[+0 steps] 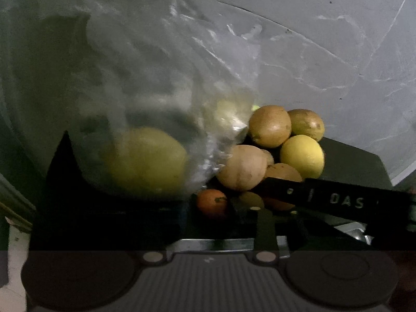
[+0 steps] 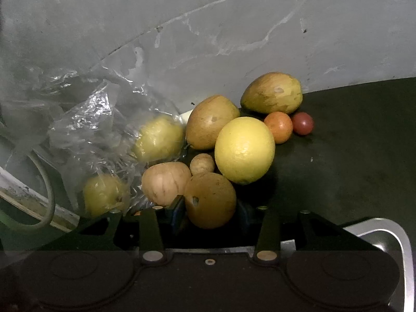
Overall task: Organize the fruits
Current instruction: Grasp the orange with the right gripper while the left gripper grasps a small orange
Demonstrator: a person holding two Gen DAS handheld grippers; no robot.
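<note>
Evidently the pick step: right hand-held gripper [image 2: 210, 208] is clenched on a round brown fruit [image 2: 210, 200] at the near edge of the pile on the dark tabletop [image 2: 351, 171]. The left hand-held gripper, fingertips hidden in the dark of its own view, reads as clenched, likely pinching the clear crinkled plastic bag [image 1: 135, 98]; that contact is not visible. Judged next move: lift the brown fruit clear without rolling the large yellow citrus [image 2: 244, 150] just behind, then carry it to the bag. Only the right view shows the small dark red fruit [image 2: 302, 123] farther back; the left view shows a black bar marked DAS [image 1: 345, 200].
</note>
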